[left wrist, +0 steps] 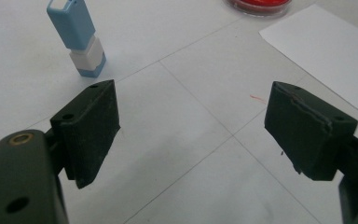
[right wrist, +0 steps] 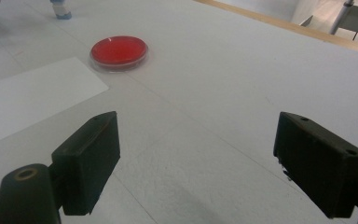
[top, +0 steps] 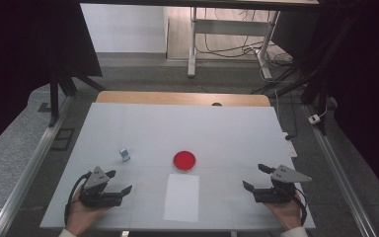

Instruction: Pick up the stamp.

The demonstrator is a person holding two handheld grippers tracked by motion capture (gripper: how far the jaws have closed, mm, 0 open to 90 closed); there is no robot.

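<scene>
A round red dish [top: 184, 160] sits near the middle of the white table [top: 212, 128]; it also lies far left in the right gripper view [right wrist: 119, 52] and at the top edge of the left gripper view [left wrist: 257, 5]. A small blue-and-white capped block [top: 124, 154] stands upright left of the dish, just beyond my left jaws [left wrist: 78, 38]. A white paper sheet [top: 182, 197] lies in front of the dish. My left gripper [top: 119, 181] rests open at the near left, nothing between its jaws. My right gripper [top: 255, 177] stands open at the near right, also holding nothing.
A wooden table edge [top: 182, 98] runs along the far side. Metal rails [top: 27, 173] flank the table left and right. Beyond stand a desk frame [top: 193, 44] and loose cables [top: 276, 59] on the floor.
</scene>
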